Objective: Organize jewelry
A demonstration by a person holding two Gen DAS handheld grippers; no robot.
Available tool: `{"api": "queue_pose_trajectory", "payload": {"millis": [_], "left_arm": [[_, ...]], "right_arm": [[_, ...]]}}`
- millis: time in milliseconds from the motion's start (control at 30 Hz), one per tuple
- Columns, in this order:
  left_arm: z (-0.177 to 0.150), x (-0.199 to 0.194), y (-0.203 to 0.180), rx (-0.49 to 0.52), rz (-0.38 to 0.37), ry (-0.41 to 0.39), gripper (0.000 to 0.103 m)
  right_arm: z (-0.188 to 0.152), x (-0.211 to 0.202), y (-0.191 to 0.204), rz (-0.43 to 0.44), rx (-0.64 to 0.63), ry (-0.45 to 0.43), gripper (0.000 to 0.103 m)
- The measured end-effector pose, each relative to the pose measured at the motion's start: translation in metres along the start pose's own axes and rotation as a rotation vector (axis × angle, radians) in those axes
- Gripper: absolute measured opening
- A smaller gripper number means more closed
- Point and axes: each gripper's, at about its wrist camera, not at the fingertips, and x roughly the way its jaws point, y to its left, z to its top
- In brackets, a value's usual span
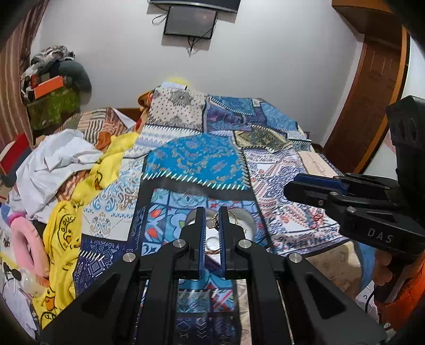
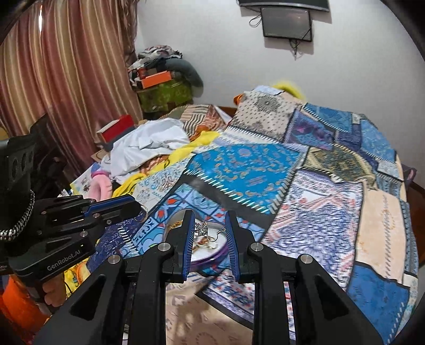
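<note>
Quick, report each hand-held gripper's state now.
Left hand-held gripper: nearly shut, pinching a small ring at its tips.
Right hand-held gripper: open, empty, above the dish of jewelry.

My patchwork bedspread (image 1: 202, 159) carries a yellow duck-print cloth (image 1: 63, 238) along its left edge, white crumpled fabric (image 1: 55, 162) beside that, a dark screen (image 1: 190, 22) above.

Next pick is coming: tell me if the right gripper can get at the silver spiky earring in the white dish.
Probably yes: the right gripper is open just above the silver spiky earring, nothing between.
</note>
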Motion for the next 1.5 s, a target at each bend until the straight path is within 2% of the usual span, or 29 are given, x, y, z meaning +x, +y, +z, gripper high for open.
{"api": "queue_pose_trajectory", "payload": {"millis": [433,700,1067,1500], "left_arm": [[-0.009,0.041,0.021,-0.033,-0.050,0.078,0.007],[-0.007,0.062,0.022,-0.009,-0.069,0.115,0.007],[-0.010,0.071,0.020,0.005,-0.072,0.142,0.007],[-0.002,0.041,0.016,0.014,-0.033,0.105,0.009]], "right_arm": [[-0.018,0.051,0.010,0.045,0.002,0.146,0.021],[-0.026,0.068,0.015,0.055,-0.017,0.202,0.021],[-0.030,0.077,0.019,0.045,-0.047,0.231,0.021],[-0.024,0.066,0.019,0.026,-0.063,0.209,0.023]]}}
